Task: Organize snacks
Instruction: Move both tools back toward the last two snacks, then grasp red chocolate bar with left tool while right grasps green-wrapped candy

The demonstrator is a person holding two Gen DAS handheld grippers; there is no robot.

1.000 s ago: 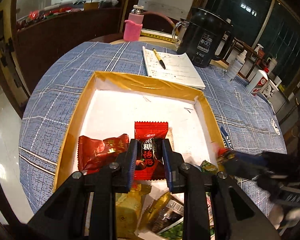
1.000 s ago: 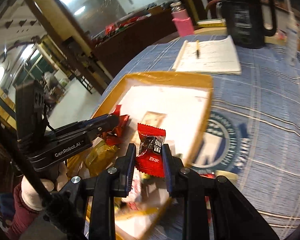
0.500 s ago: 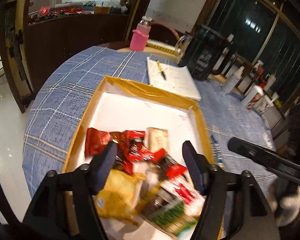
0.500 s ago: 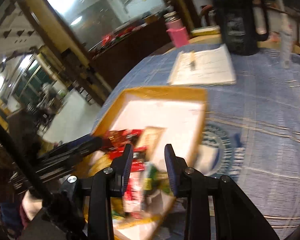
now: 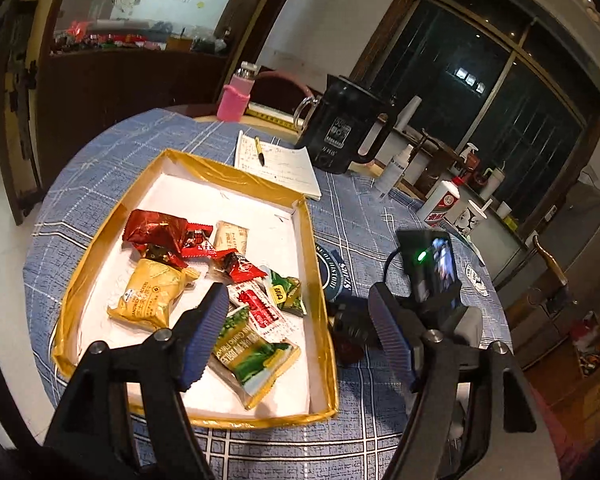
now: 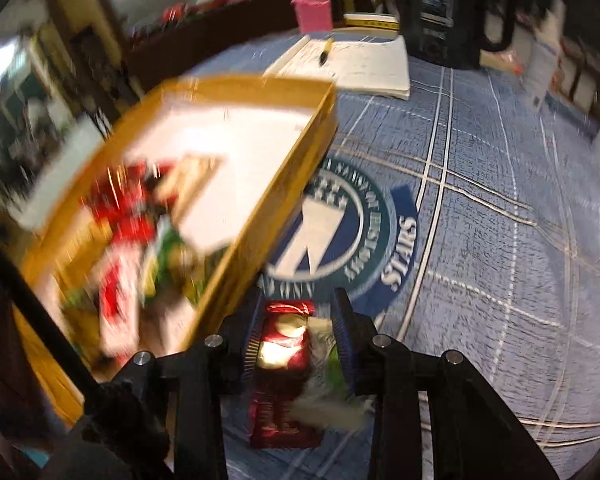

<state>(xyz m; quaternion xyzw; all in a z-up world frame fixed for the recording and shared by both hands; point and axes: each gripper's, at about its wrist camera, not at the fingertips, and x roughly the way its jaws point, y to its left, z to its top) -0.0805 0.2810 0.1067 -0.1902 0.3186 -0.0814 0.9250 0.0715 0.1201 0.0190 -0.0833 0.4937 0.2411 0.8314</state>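
Note:
A gold-rimmed white tray (image 5: 236,172) on the blue checked tablecloth holds several snack packets. Among them are a yellow one (image 5: 152,296), a green one (image 5: 256,356), a dark red bag (image 5: 156,232) and a red candy (image 5: 242,268). My left gripper (image 5: 296,296) hovers above the tray's near right corner. Its jaws are wide and still opening, with nothing held. My right gripper (image 6: 298,300) points steeply down just right of the tray wall (image 6: 260,216). Its fingers straddle a dark red packet (image 6: 284,344) lying on the cloth beside a pale green one (image 6: 328,404). The pads show no clear press.
Behind the tray lie a notebook with a pen (image 5: 276,164), a black kettle (image 5: 344,128) and a pink bottle (image 5: 234,96). Spray and white bottles (image 5: 440,204) stand at the far right. The round table's edge curves close on the left.
The left gripper let go of a red candy in the tray, opened wide and drew back upward. The right gripper dropped its red candy into the tray and sank onto a packet beside it.

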